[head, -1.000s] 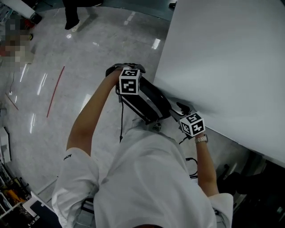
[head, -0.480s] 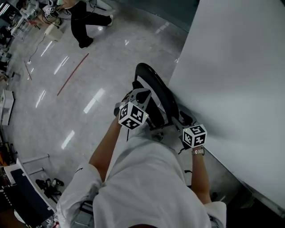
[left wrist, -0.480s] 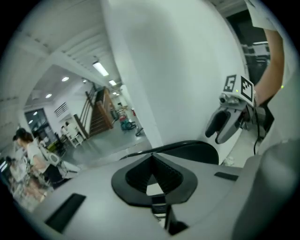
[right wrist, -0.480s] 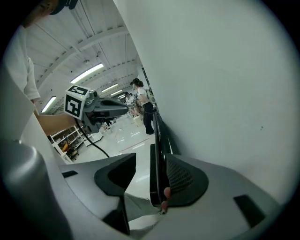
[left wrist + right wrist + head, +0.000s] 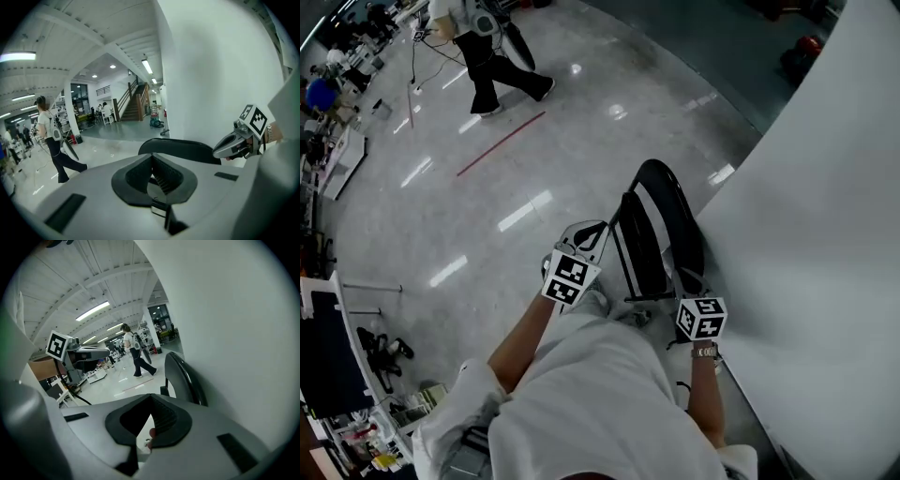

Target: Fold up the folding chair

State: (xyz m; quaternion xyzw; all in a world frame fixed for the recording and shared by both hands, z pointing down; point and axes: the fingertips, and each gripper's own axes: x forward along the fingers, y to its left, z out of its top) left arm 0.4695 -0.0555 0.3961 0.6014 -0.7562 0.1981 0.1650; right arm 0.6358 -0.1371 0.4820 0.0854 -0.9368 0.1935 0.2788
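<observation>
Nearest to us, at 6 o'clock in the head view, are the wearer's white shirt [image 5: 600, 403] and two bare forearms reaching forward.

The left gripper [image 5: 152, 174] sits at about 9 o'clock from the folding chair, lifted clear of it. Its fingers [image 5: 133, 180] are pressed fully together with nothing between them. A second ago this gripper was on the chair's top edge; it has since let go, swung away and rolled over.

The right gripper [image 5: 149, 420] is at about 5 o'clock from the chair's foot, close to the wall. Its fingers [image 5: 169, 423] have just been closing and now meet, and they too are empty. Only floor shows past them.

Just beyond both grippers, the folding chair [image 5: 667, 220] stands on end. Its seat lies flat against its back, making one slim black shape. It is just beside the white wall [image 5: 806, 206] at 3 o'clock; we cannot tell whether it leans on the wall. A second ago it lay lower and more tilted under both grippers. Now it is upright and neither gripper touches it.

We judge from this that the fold is finished and the chair has been parked by the wall. All that seems left is to see whether it stays put on the glossy floor [image 5: 487, 216].

Farther off, at 11 o'clock, a red line [image 5: 502, 142] crosses the floor. Beyond it a person [image 5: 487, 47] in dark trousers walks past, well apart from the chair.
</observation>
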